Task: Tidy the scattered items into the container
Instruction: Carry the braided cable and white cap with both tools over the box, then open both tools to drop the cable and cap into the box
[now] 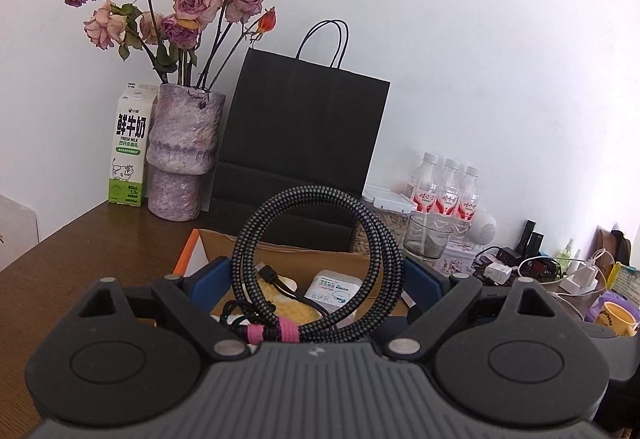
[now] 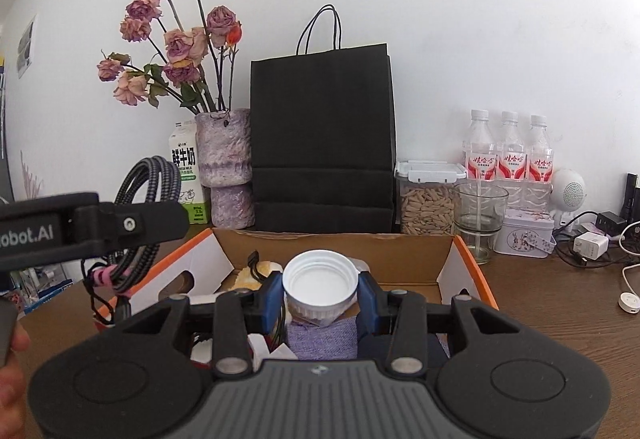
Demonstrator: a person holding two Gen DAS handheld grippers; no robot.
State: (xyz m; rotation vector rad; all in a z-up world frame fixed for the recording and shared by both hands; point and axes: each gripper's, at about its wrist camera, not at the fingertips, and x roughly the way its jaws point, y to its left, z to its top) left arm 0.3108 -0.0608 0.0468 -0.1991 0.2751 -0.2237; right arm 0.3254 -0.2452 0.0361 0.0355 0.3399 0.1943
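The left gripper [image 1: 316, 279], spread wide, carries a coiled braided black-and-grey cable with a pink strap [image 1: 320, 259] standing upright over the orange-edged cardboard box [image 2: 336, 247] on the brown wooden desk [image 2: 560, 299]. The right gripper [image 2: 320, 293] pinches a white ribbed-cap jar [image 2: 320, 285], cap facing the camera, body hidden. A green-and-white milk carton [image 1: 130, 147] reads "FRESH MILK"; the box's contents are largely obscured.
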